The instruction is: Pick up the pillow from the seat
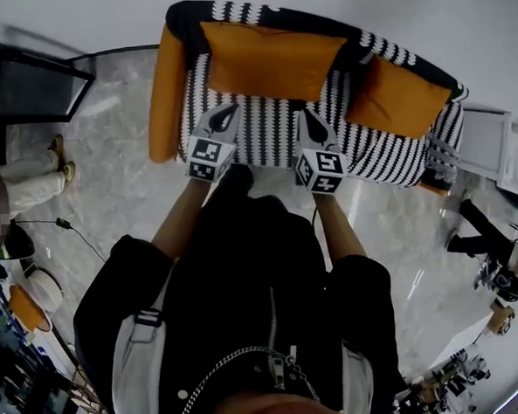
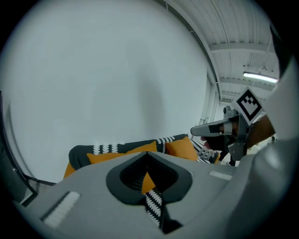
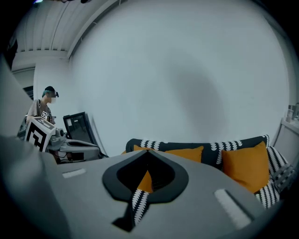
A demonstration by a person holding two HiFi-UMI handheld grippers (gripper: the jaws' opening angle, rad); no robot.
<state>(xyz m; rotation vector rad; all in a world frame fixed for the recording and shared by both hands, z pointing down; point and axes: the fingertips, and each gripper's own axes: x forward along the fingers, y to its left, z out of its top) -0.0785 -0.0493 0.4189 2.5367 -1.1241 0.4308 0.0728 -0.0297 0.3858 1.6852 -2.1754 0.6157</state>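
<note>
A black-and-white striped sofa holds a long orange pillow against its back and a smaller orange pillow at the right end. My left gripper and right gripper hover side by side over the front of the seat, short of both pillows. Both are shut with nothing held. In the left gripper view the shut left gripper points at the long pillow, with the smaller pillow to its right. The right gripper faces the long pillow and the smaller pillow.
The sofa has an orange armrest at its left end. A black-framed screen and a seated person are at the left, with a cable on the pale floor. A white cabinet stands right of the sofa.
</note>
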